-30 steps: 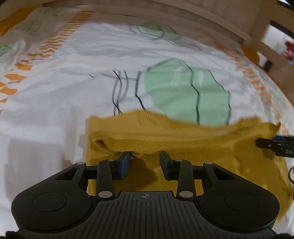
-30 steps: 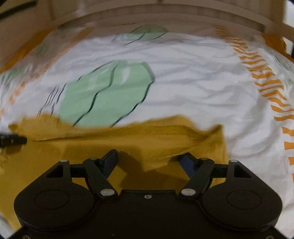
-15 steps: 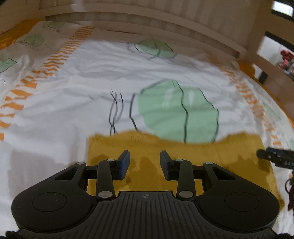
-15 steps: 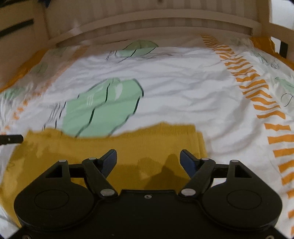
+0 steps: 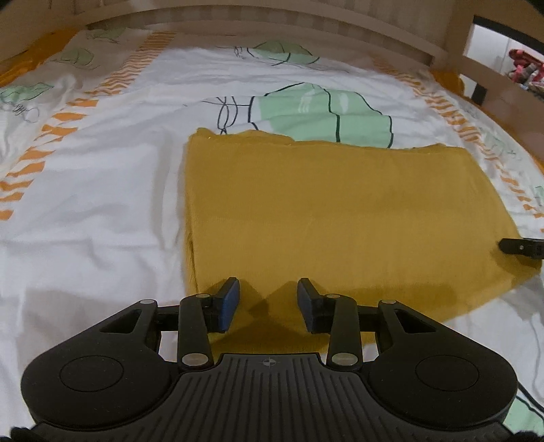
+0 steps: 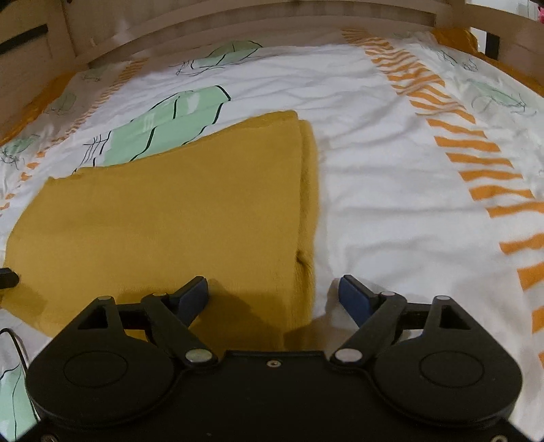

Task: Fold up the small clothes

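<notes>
Left gripper [image 5: 268, 301]: jaws are seen parted by a moderate gap, nothing held between them. The 2 blue-faced pads [image 5: 228, 302] are positioned over the near left corner of the mustard cloth [image 5: 326, 217]; contact with the fabric cannot be confirmed from this view.

Right gripper [image 6: 273, 297]: jaws are spread wide, wider than the left, nothing gripped. The cloth's right edge [image 6: 306, 217] is straddled: 1 finger is seen over the mustard fabric, the other over the white bed sheet [image 6: 391, 190]. Whether the tips touch cannot be told.

The mustard cloth is laid flat as a roughly rectangular folded panel in the middle of the sheet, directly ahead of both grippers. A fine knit-like, matte texture is noted. Stacked layers are visible along its right edge in the right wrist view, and a slightly uneven far edge in the left wrist view.

The bed sheet [image 5: 102, 204] is white, lightly wrinkled, printed with pale green leaf shapes outlined in black and with orange dashed bands. A pale wooden bed frame [image 5: 272, 23] is seen beyond the sheet.

Both grippers are held low and level, pointed forward across the cloth, side by side; a fingertip of the right gripper [image 5: 522, 247] is caught at the right margin of the left wrist view.
</notes>
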Demonstrator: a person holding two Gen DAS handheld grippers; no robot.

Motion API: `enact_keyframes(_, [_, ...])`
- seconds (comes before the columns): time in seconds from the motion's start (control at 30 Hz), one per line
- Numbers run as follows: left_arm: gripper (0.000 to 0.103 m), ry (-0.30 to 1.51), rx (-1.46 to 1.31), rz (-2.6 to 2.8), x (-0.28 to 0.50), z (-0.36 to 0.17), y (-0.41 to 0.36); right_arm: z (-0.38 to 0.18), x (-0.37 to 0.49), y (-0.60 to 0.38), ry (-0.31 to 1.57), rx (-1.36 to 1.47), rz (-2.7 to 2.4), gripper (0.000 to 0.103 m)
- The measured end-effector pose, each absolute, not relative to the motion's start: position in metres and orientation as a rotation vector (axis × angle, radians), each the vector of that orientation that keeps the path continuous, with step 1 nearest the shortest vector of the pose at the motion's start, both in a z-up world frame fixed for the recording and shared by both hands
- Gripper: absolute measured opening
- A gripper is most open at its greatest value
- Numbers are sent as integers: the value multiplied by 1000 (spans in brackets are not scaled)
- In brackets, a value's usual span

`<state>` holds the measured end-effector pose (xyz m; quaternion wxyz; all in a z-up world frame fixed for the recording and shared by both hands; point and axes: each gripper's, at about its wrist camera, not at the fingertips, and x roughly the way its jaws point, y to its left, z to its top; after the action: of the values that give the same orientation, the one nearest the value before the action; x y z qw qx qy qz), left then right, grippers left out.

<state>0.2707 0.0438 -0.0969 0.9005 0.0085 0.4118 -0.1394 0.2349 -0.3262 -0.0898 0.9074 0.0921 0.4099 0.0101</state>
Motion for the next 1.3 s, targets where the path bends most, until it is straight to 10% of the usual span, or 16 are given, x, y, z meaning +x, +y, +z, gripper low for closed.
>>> enact_keyframes(0.3, [39, 846, -90, -260, 266, -108, 50, -101, 227, -331, 798, 233, 82, 102])
enact_keyframes(1.3, [39, 862, -110, -263, 323, -49, -56, -94, 235, -371, 851, 628, 87, 102])
